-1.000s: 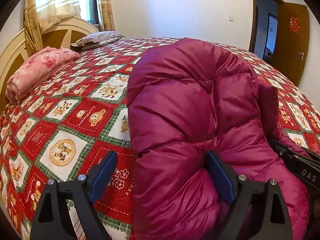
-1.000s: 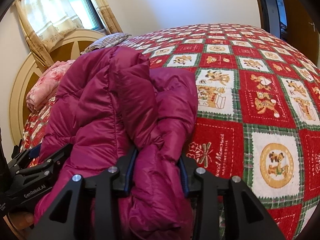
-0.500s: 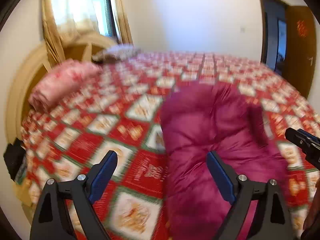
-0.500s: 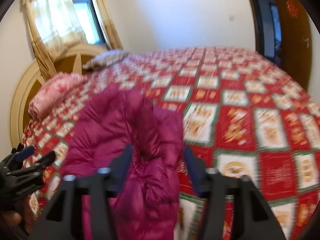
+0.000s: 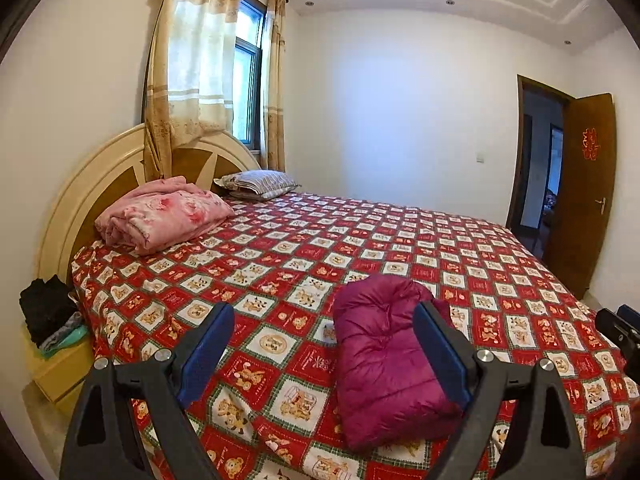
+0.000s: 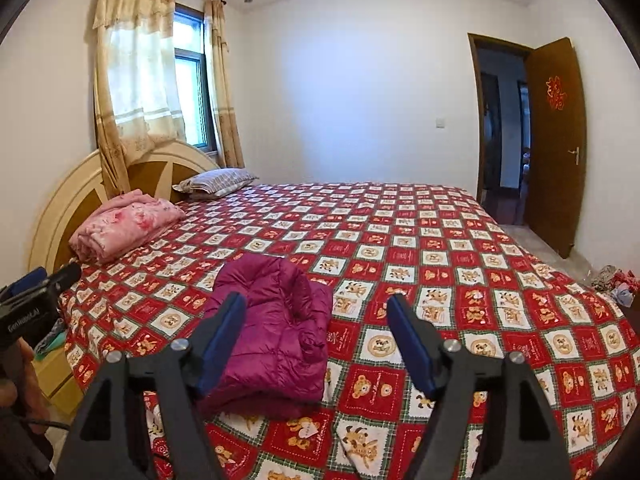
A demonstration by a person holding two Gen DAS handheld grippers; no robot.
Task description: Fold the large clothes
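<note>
bedroom, bed with red checked bear-print bedspread (image 5: 360, 240). right wrist view only: loose clothes on floor (image 6: 612, 280), right edge of frame. left wrist view only: dark stack on nightstand (image 5: 48, 312), left edge. left gripper (image 5: 324, 344) released, empty; right gripper (image 6: 316, 336) opening, empty; both held above the bed. magenta puffer jacket (image 5: 384, 360), folded bundle, lower centre on bedspread.

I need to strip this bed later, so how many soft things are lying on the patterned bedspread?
3. A folded magenta puffer jacket near the foot edge, a folded pink blanket by the headboard, and a striped pillow beyond it. Nothing else shows on top.
</note>
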